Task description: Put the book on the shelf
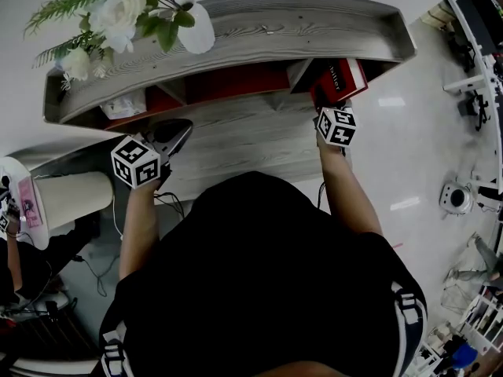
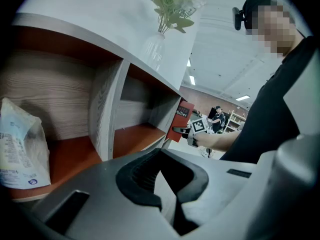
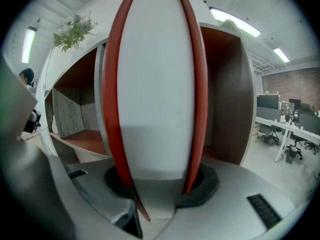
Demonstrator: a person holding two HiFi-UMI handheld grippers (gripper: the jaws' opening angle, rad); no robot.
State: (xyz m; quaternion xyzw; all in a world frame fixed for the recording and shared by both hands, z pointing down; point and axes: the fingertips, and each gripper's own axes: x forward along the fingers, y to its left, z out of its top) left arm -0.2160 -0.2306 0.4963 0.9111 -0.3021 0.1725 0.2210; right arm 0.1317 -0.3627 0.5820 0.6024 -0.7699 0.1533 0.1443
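A red-covered book (image 1: 339, 80) with white page edges (image 3: 155, 84) stands upright between the jaws of my right gripper (image 1: 328, 110), which is shut on its lower end. The book is at the mouth of the rightmost compartment of the grey wood shelf (image 1: 259, 30), whose inside is red-brown (image 3: 225, 99). The left gripper view shows the same book (image 2: 182, 119) from the side, at the shelf's far end. My left gripper (image 1: 174, 134) hovers over the lower ledge in front of the left compartments, its jaws (image 2: 162, 184) together with nothing in them.
A vase of white flowers and greenery (image 1: 118, 14) stands on the shelf top at the left. A white plastic bag (image 2: 20, 144) lies in the leftmost compartment. The middle compartment (image 2: 135, 134) holds nothing. Another person (image 1: 12, 242) is at the far left.
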